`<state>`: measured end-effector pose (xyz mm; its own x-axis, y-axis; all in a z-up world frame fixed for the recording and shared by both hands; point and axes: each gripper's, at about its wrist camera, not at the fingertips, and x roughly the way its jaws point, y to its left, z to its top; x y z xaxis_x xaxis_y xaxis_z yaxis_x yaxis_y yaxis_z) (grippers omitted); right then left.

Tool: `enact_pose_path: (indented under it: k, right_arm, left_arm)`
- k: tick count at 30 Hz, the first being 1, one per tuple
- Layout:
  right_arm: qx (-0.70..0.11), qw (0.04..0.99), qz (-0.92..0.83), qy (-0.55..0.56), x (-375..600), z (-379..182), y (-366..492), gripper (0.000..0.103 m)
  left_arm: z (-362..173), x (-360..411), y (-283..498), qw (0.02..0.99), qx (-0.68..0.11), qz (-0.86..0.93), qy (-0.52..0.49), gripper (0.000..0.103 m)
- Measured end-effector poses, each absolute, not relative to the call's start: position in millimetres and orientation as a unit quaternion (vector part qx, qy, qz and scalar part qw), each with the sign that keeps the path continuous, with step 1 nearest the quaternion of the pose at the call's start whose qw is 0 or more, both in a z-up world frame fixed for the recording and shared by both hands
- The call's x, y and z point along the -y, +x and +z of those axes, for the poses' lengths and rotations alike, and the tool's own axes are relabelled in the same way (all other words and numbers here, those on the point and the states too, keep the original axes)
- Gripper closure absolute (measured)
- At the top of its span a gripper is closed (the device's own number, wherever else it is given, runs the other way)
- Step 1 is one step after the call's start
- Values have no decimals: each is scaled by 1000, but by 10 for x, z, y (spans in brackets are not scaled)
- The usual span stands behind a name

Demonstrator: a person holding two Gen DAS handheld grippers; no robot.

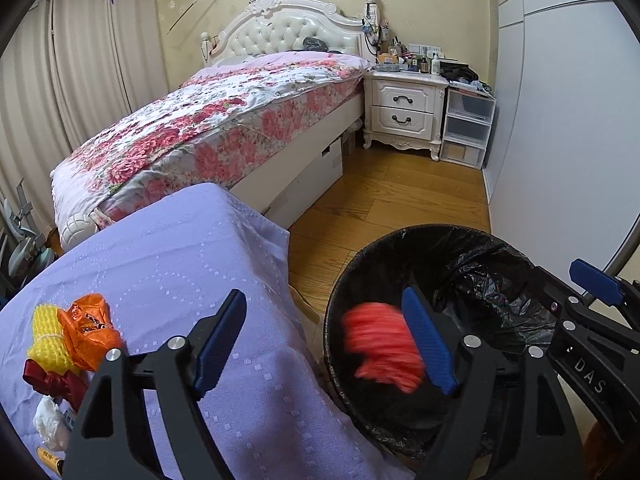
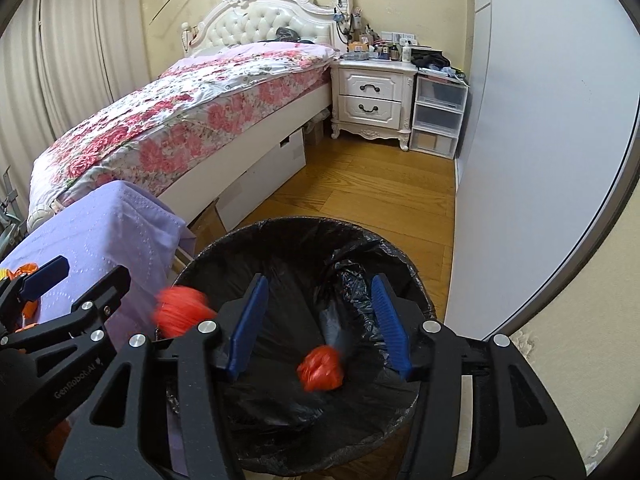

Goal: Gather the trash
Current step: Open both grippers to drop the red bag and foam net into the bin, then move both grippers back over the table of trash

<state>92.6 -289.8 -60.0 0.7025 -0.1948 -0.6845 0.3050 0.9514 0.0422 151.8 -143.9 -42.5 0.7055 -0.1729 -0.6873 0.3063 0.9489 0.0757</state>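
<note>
A bedroom with a wood floor (image 2: 360, 184). In the foreground stands a round trash bin (image 2: 416, 280) lined with a black plastic bag (image 2: 360, 276). Both hand-held grippers hang over it.

The left gripper (image 1: 324, 340) has its two blue-padded fingers spread wide, holding nothing. One finger is over the edge of a table draped in a lilac cloth (image 1: 180, 264); the other is over the bin's mouth. Between them, inside the bin's rim, a red mesh wad (image 1: 382, 346) shows as a motion-blurred smear, touching neither finger as far as the blur lets me tell.

The right gripper (image 2: 320, 332) is also spread wide and empty, directly above the bin's opening. Below it, low in the black liner, lies a small crumpled red-orange wad (image 2: 320, 368), also blurred. From this camera the red mesh wad (image 2: 182, 310) appears at the bin's left rim, beside the left gripper's black arms.

More trash sits on the lilac cloth, to the left of the left gripper: a yellow foam mesh sleeve (image 1: 48, 338), a crumpled orange plastic bag (image 1: 90, 326) touching it, a dark red ribbon bow (image 1: 52, 380) just below, and a crumpled white tissue (image 1: 48, 422) nearest the camera.

Behind the table is a bed (image 1: 208, 120) with a pink floral cover and a white tufted headboard. Beside it stands a cluttered white nightstand (image 1: 404, 108), then clear plastic drawers (image 1: 468, 124) against a pale wardrobe (image 1: 560, 120).
</note>
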Motion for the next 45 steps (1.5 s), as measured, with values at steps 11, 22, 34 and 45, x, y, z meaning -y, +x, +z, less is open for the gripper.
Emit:
enact_pose_path:
  k: [11, 22, 34, 45]
  right_arm:
    - [-362, 918, -139, 81, 2866, -568, 882, 49]
    - [-363, 925, -89, 66, 2400, -467, 874, 49]
    - [-364, 931, -9, 31, 1584, -351, 1007, 49]
    - [-363, 930, 60, -9, 808, -280, 1136, 49]
  left_arm:
    - [-344, 1262, 1491, 921, -364, -117, 76, 23]
    - [-204, 688, 1401, 929, -360, -59, 61, 23]
    - [-25, -297, 1314, 934, -355, 24, 28, 23]
    - [-84, -1209, 1279, 926, -360, 114, 0, 23]
